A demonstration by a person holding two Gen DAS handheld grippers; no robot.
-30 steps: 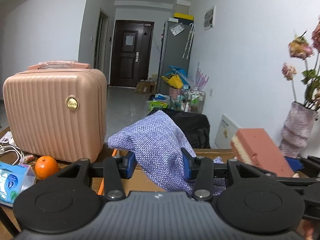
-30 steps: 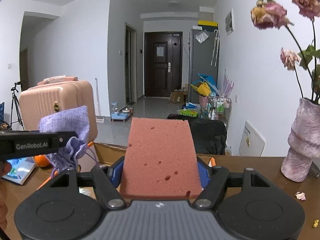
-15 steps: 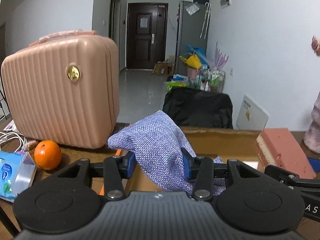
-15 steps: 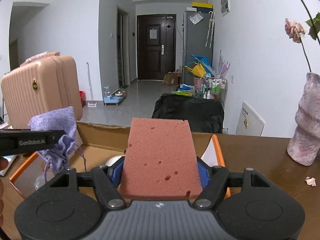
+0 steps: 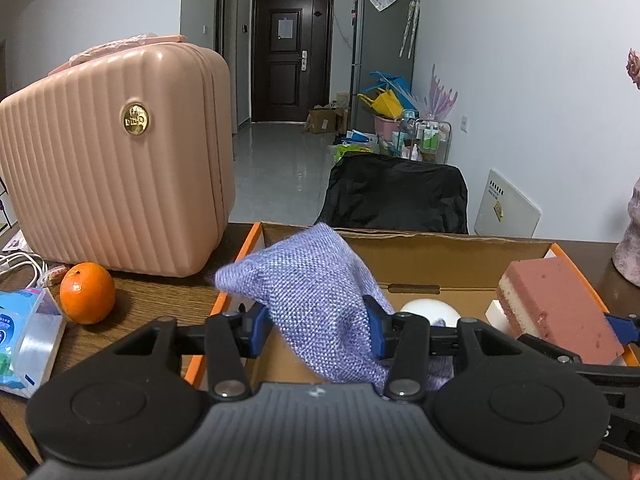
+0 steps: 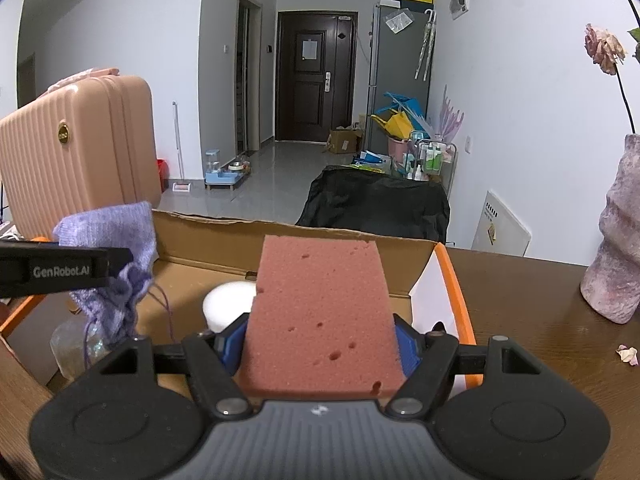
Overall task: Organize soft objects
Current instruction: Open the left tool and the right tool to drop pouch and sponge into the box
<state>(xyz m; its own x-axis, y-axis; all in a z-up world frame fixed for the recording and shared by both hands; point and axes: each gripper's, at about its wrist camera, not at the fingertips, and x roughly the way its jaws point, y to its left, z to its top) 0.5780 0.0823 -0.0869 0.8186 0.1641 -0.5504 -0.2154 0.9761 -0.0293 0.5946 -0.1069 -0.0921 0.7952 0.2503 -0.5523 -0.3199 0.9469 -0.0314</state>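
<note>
Both my claws have come down over the box [image 5: 460, 246]; left gripper [image 5: 316, 326] clamps the purple pouch [image 5: 316, 292], right gripper [image 6: 320, 344] clamps the sponge [image 6: 320, 312].

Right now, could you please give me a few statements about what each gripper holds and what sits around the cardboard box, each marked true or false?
1. The left gripper is shut on the purple knitted pouch. True.
2. The right gripper is open with nothing between its fingers. False: it is shut on the pink sponge.
3. An orange lies on the wooden table beside the pink suitcase. True.
4. The cardboard box holds nothing at all. False: a white round object lies inside it.
5. The vase stands inside the box. False: it stands on the table to the right of the box.
</note>
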